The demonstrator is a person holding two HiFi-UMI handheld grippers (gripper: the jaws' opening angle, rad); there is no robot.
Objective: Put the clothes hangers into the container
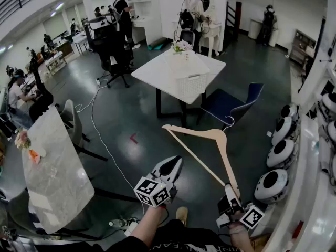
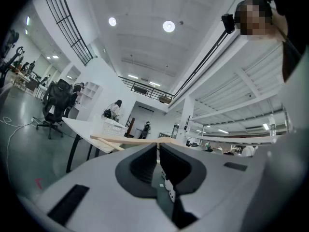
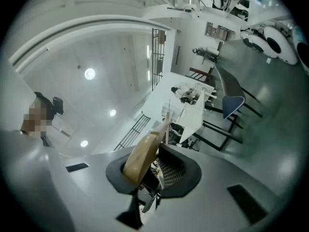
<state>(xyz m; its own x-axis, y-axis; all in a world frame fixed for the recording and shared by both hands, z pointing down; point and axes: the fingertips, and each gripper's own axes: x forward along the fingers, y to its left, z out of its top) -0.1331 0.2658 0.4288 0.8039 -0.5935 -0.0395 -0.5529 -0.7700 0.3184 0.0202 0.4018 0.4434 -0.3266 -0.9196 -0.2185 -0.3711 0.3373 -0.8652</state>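
wooden hanger (image 1: 199,133) is hanging in mid-air, well short of the white basket (image 1: 191,80) sitting at the table's (image 1: 152,72) near corner. right gripper (image 1: 231,201) is clamping one arm's tip; left gripper (image 1: 170,169) is riding closed and empty. judged light, stiff, smooth; a hold nearer the neck is looking steadier.

hanger (image 1: 199,132): pale wood with a metal hook, being held in the air above the floor; one arm's end (image 3: 142,158) is sitting clamped in the right gripper (image 1: 231,192).
basket (image 1: 190,82): white, perforated, open-topped, standing upright on a white table (image 1: 152,72), well apart from the hanger.
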